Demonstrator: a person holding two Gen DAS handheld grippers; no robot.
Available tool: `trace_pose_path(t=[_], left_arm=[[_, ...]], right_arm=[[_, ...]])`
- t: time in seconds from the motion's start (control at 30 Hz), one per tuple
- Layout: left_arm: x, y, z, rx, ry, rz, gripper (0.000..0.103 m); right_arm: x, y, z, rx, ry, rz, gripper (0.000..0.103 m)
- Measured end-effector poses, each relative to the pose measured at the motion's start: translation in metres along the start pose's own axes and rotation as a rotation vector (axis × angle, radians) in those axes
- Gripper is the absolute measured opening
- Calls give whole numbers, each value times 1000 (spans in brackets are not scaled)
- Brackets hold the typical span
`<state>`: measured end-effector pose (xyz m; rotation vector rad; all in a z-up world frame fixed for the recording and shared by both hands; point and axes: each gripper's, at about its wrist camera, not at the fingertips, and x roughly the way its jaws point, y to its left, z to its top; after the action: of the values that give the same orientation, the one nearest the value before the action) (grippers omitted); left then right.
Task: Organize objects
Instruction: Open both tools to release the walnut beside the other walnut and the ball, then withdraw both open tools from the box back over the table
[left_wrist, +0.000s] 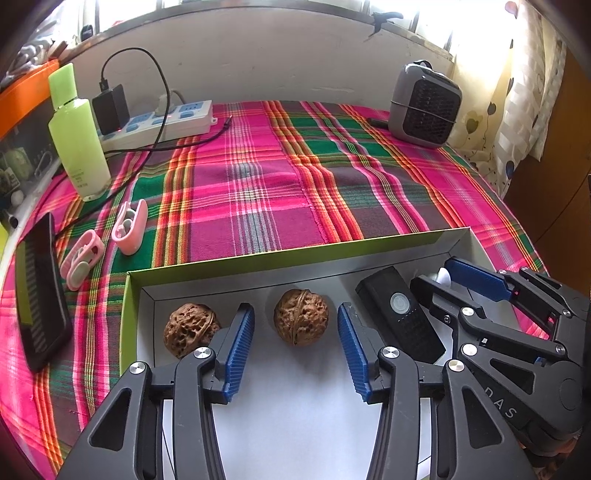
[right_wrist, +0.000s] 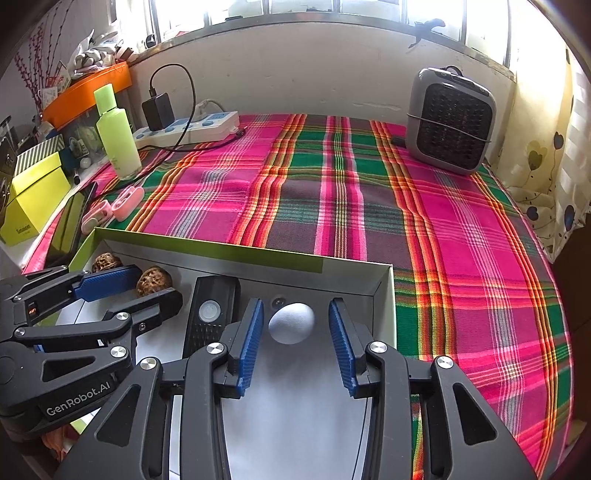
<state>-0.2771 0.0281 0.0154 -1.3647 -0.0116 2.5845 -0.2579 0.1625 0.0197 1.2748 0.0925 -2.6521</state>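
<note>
A shallow green-rimmed box (left_wrist: 295, 254) (right_wrist: 221, 245) lies on the plaid cloth. Inside it are two walnuts, a black device with a round button (left_wrist: 400, 314) (right_wrist: 210, 314) and a white ball (right_wrist: 291, 323). My left gripper (left_wrist: 295, 332) is open around one walnut (left_wrist: 301, 317), with a gap on each side. The other walnut (left_wrist: 190, 334) rests just left of its left finger. My right gripper (right_wrist: 295, 325) is open around the white ball, its pads clear of it. Each gripper shows in the other's view: the right gripper (left_wrist: 448, 282) and the left gripper (right_wrist: 144, 286).
A green bottle (left_wrist: 79, 147), a power strip (left_wrist: 162, 122) with a plugged charger and cable, and two pink clips (left_wrist: 129, 225) stand at the left. A dark phone (left_wrist: 40, 295) lies near the left edge. A grey heater (left_wrist: 424, 103) sits at the back right.
</note>
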Motion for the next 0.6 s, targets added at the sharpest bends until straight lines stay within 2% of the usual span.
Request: trace_pose_path(t=[0.27, 0.4, 0.6], left_arm=[[-3, 0, -2, -9, -5, 10, 46], [-10, 0, -2, -7, -19, 15, 47], [-22, 1, -6, -11, -38, 17, 47]], right_arm=[[-5, -1, -1, 9, -13, -2, 39], [-9, -1, -1, 9, -25, 6, 47], [-20, 3, -3, 3, -43, 4, 47]])
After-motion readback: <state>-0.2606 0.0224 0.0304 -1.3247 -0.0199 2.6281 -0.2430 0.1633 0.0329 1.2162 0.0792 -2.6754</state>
